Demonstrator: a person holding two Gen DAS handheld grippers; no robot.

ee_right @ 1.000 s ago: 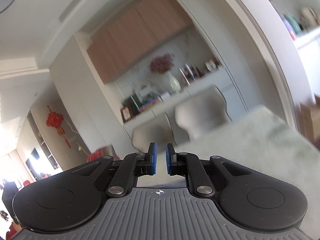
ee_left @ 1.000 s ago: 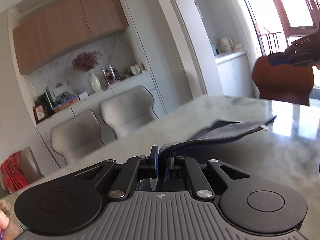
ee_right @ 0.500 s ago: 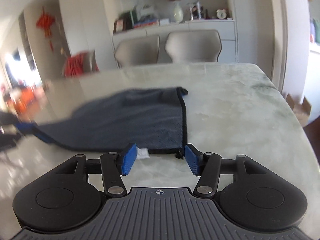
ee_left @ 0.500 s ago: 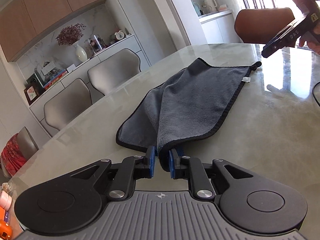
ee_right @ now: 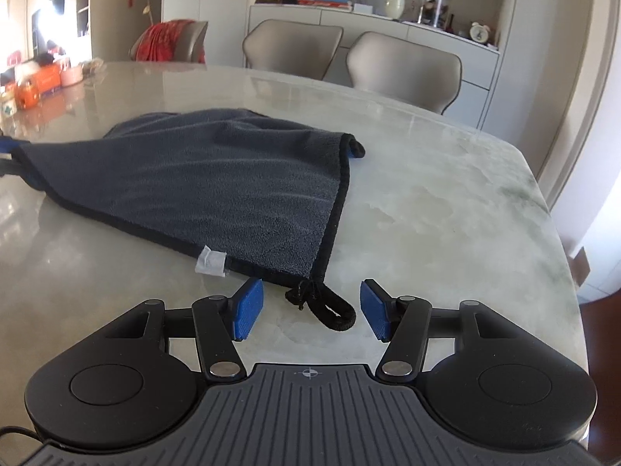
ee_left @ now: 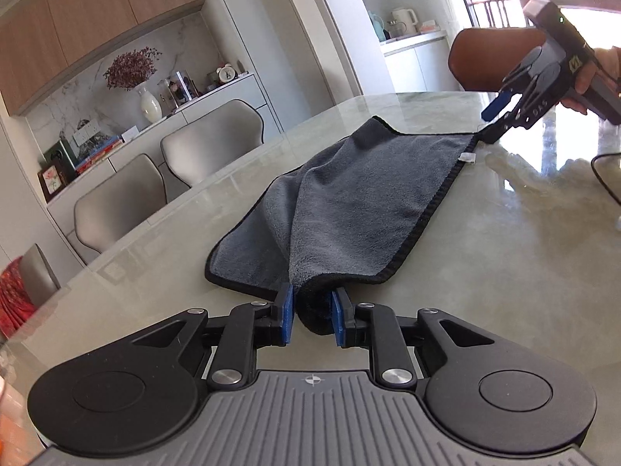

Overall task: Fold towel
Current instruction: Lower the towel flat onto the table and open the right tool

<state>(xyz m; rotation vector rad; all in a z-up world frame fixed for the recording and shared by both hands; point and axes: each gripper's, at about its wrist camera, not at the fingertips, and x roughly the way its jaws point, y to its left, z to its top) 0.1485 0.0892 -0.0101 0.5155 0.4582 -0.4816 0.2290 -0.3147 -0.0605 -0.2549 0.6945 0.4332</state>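
Dropped low toward the table (ee_right: 446, 202) since half a second before, right gripper (ee_right: 306, 308) with jaws spread wide, now straddling the black hanging loop (ee_right: 333, 308) at the towel's near corner. Held on, at the other end, by the left gripper (ee_left: 312, 316), jaws clamped on a bunched corner of the towel (ee_left: 349, 209), same grip as a second earlier. Lifted and tilted since then too, so more of the cloth shown.

Meant, most likely, a second corner about to be pinched, with both ends then ready to be raised and brought over for a fold; no fold finished yet.

Lay mostly flat on the table, grey with black edging, one long ridge running from the clamped corner, white tag (ee_right: 210, 260) just left of the loop.

Left of the towel: orange clutter (ee_right: 37, 85) at the table's far edge. Beyond the towel: two pale chairs (ee_right: 403, 68), then a white sideboard (ee_right: 388, 27) with vase, books and clock. Right of the towel: bare glossy marble, sun glare on it.
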